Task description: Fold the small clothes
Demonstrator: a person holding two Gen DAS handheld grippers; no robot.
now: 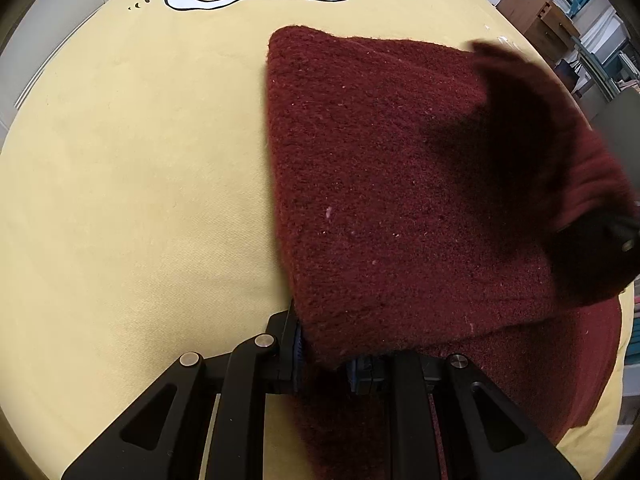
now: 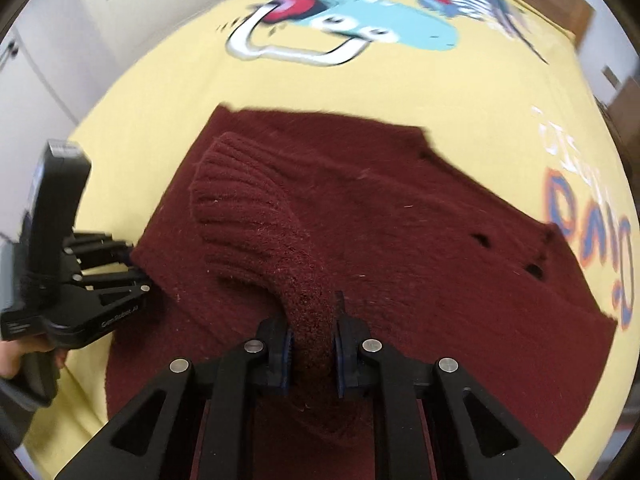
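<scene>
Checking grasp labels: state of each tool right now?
Left tool: closed on an edge of the sweater.
Right tool: closed on the sweater's sleeve.

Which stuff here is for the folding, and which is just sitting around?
For the folding:
- red sweater
- its sleeve, pinched by the right gripper
- left gripper, gripping the sweater's edge

Just around:
- yellow cartoon sheet underneath
- wooden cabinet
- shelves in the back
</scene>
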